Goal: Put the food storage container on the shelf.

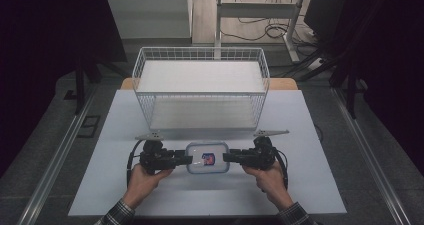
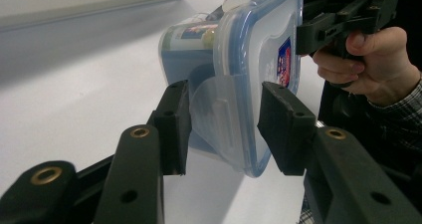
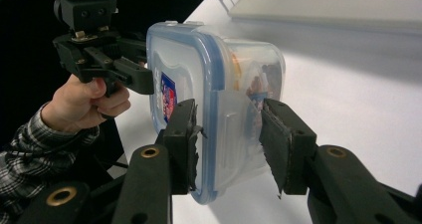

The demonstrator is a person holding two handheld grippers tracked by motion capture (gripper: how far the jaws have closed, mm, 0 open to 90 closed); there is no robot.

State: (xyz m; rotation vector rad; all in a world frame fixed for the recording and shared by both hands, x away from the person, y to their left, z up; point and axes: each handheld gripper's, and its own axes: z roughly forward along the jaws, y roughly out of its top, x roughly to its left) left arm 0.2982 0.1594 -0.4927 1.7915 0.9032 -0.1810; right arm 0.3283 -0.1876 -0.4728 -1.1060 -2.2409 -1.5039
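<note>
The clear rectangular plastic food container with the blue-rimmed snap lid (image 1: 207,157) sits on the white counter (image 1: 310,185) near its front edge, roughly midway between the left and right edges, just in front of the white wire basket (image 1: 201,87). Your left claw (image 1: 184,158) is at the container's left end and your right claw (image 1: 229,158) at its right end.

In the left gripper view, the left claw (image 2: 225,127) stands apart, its jaws straddling the translucent locking flap (image 2: 215,117) without pinching it. In the right gripper view, the right claw (image 3: 228,144) is likewise apart around the flap (image 3: 234,129) at its end; one jaw looks close to the lid's rim, but you are not clamped yet.

To do this well, square each claw to its flap so one pad lands on the lid side and the other on the outside of the flap, then close both evenly. If you are releasing the latches, grip low on the free edge and swing it outward from the wall rather than pulling up, or the whole box may lift or skid. Work the two ends together so the container stays put on the counter, and keep it level, since there is something inside
</note>
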